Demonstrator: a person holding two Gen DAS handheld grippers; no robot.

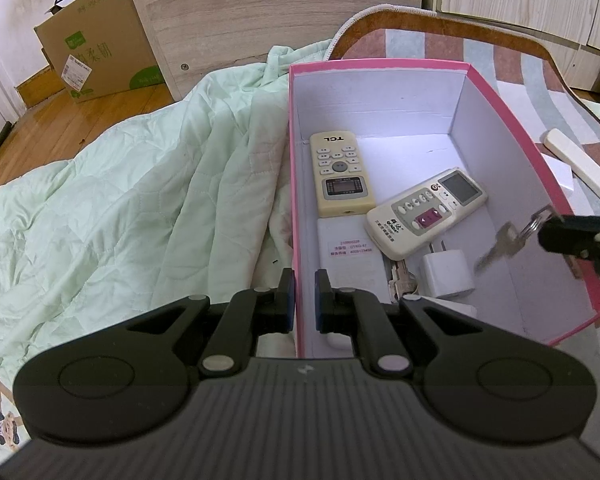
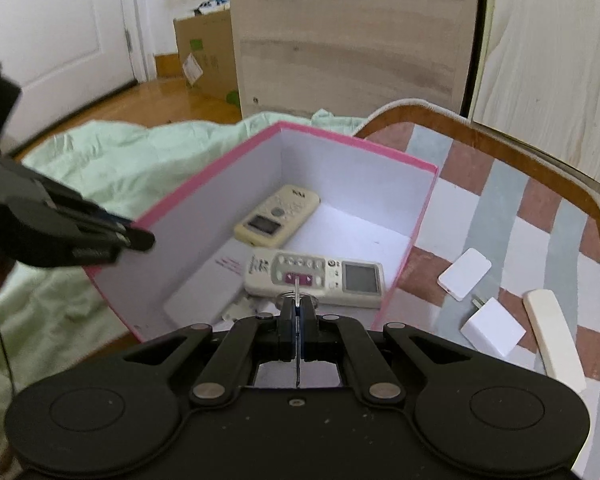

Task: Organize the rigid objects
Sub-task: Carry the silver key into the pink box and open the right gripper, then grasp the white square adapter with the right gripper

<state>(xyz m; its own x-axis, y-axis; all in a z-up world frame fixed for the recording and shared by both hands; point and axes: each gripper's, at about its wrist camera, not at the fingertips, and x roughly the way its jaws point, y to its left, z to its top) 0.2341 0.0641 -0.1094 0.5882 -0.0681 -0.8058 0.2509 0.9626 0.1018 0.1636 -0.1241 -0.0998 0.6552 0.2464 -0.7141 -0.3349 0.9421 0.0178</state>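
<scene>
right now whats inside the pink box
Inside the pink box: a TCL remote, a second remote, a flat white device, a white charger and keys, partly covered.

The left wrist camera sits just behind the left gripper (image 1: 304, 300), close above the near-left corner of the pink box (image 1: 294, 184), and looks steeply down and along it toward the far wooden cabinet (image 1: 260, 12). The right wrist camera rides behind the right gripper (image 2: 298, 308), over the box's near-right side, facing down and leftward across it. Both views share the box's inside, the green quilt (image 1: 140, 168) on the left, the cardboard carton (image 1: 96, 44) and the patterned desk (image 2: 540, 208).
</scene>
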